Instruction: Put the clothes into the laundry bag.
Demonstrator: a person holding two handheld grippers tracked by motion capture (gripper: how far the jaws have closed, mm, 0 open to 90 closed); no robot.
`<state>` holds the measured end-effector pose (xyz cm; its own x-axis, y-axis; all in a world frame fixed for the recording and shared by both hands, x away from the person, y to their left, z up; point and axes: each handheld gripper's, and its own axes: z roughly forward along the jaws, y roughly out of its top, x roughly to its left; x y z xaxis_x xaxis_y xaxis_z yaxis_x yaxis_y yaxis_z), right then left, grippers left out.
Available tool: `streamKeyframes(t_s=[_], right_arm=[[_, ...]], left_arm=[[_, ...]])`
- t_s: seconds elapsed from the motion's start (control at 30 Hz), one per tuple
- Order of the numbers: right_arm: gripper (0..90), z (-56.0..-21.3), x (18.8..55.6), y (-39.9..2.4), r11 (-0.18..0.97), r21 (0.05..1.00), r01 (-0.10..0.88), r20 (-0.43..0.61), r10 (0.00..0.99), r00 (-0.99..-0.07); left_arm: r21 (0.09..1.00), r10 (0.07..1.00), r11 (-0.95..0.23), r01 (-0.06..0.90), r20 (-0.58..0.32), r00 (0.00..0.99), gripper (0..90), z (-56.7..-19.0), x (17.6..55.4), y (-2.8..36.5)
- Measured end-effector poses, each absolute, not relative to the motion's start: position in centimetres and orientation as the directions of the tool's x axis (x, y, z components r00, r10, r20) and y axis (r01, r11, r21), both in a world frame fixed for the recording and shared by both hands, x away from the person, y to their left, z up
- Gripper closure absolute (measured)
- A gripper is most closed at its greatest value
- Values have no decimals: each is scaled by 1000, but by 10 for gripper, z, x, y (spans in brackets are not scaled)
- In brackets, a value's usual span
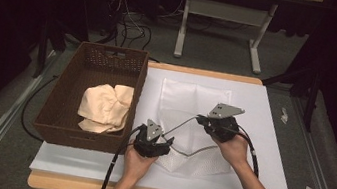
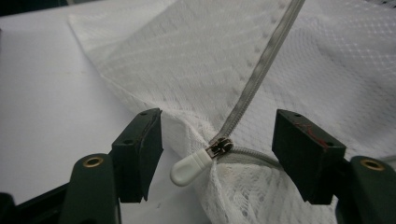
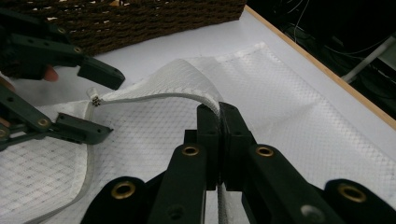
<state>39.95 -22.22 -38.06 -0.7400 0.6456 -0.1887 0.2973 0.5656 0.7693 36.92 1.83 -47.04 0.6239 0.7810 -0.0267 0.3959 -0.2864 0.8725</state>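
Mesh laundry bag (image 1: 192, 123) lies flat on the white surface (image 1: 271, 140), just right of the brown woven basket (image 1: 97, 63) that holds a crumpled cream cloth (image 1: 104, 107). The bag looks light, limp and see-through; it will fold and drag instead of sliding as one piece, so one edge has to be pinned while the other is worked. Its zipper tape (image 2: 259, 74) is the firmest line on it and the best place to grip.

The right gripper (image 3: 218, 112) has its fingers (image 3: 233, 126) pressed tight together on the zipper edge, lifting a ridge of mesh off the surface; in the high view it (image 1: 203, 121) sits over the middle of the bag.

The left gripper (image 2: 217, 156) stands with its fingers (image 2: 140, 149) apart, one to each side of the white zipper pull (image 2: 191, 168), touching neither it nor the metal slider (image 2: 219, 147). In the high view this gripper (image 1: 162, 149) is at the bag's near left part.

The pull is small, smooth and rounded, likely to slip or swing aside, so I judge the fingers should close square on its flat faces, close to the slider. With the tape held taut by the other hand, a steady pull along the zipper line should run it; a sideways tug would probably bunch the soft mesh into the teeth
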Motion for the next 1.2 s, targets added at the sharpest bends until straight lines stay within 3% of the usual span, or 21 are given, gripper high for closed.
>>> streamKeyframes(t_s=[0.23, 0.47, 0.57, 0.73, 0.9, 1.0, 1.2], right_arm=[[890, -381, 398, -222, 569, 769, 292, -190, 639, -745], [890, -382, 398, -221, 567, 771, 292, -185, 637, -749], [890, -382, 398, -220, 574, 769, 282, -192, 628, -754], [890, -382, 397, -221, 567, 771, 289, -185, 634, -751], [890, -382, 398, -220, 561, 776, 290, -179, 636, -751], [890, -382, 398, -219, 564, 775, 287, -182, 633, -753], [889, -382, 397, -220, 564, 775, 285, -183, 632, -753]], left_arm=[[862, 776, -276, 425, -61, 628, 363, -452, 360, 24], [872, 749, -274, 405, -70, 658, 346, -434, 348, 29], [896, 746, -265, 355, -43, 665, 341, -426, 340, 33], [902, 734, -225, 369, -92, 673, 329, -406, 332, 47], [903, 735, -225, 367, -90, 672, 305, -390, 328, 61], [898, 746, -261, 353, -44, 664, 286, -383, 326, 65], [905, 749, -241, 351, -57, 660, 269, -371, 326, 75]])
